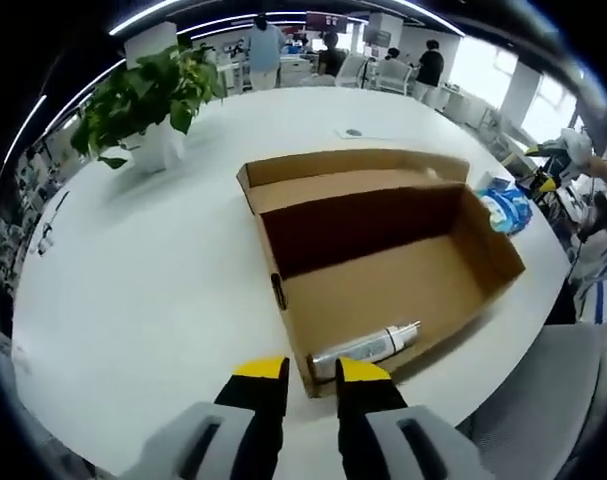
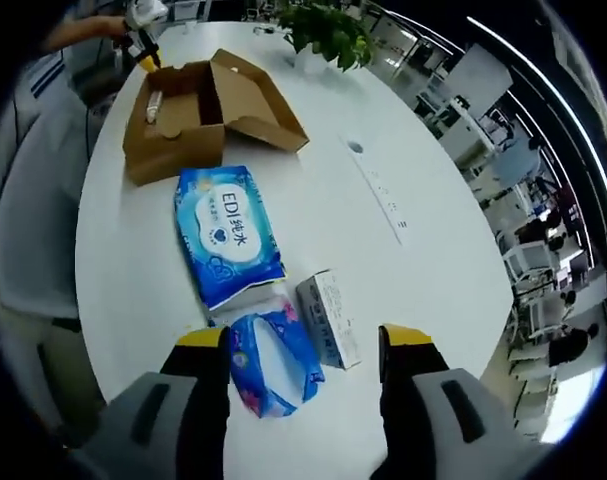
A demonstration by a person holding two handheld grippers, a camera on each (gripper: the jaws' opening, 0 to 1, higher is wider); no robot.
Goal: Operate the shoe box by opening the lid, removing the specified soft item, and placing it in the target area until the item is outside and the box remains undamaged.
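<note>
Left gripper point(image 1: 311, 378), yellow-tipped jaws slightly spread with a narrow gap, empty, hovering just at the near edge of the open brown cardboard shoe box point(image 1: 383, 265). Box lid folded back flat on the round white table point(image 1: 133, 280). Inside the box, against the near wall, a silver cylindrical bottle with a white cap point(image 1: 366, 348), lying on its side just ahead of the jaw tips, not touched.

Right gripper point(image 2: 303, 345), jaws spread wide, gripping nothing, poised above the table well apart from the box. Between the jaws, a small blue soft tissue pack with pink pattern point(image 2: 273, 360), lying close to the left jaw, contact not clear. Just beside it, a small white rectangular carton point(image 2: 329, 318). Beyond these, a large blue and white soft pack of wet wipes point(image 2: 226, 235), flat on the table, outside the box and near its end wall.

At the table's far side, a green leafy potted plant in a white pot point(image 1: 148, 100).
</note>
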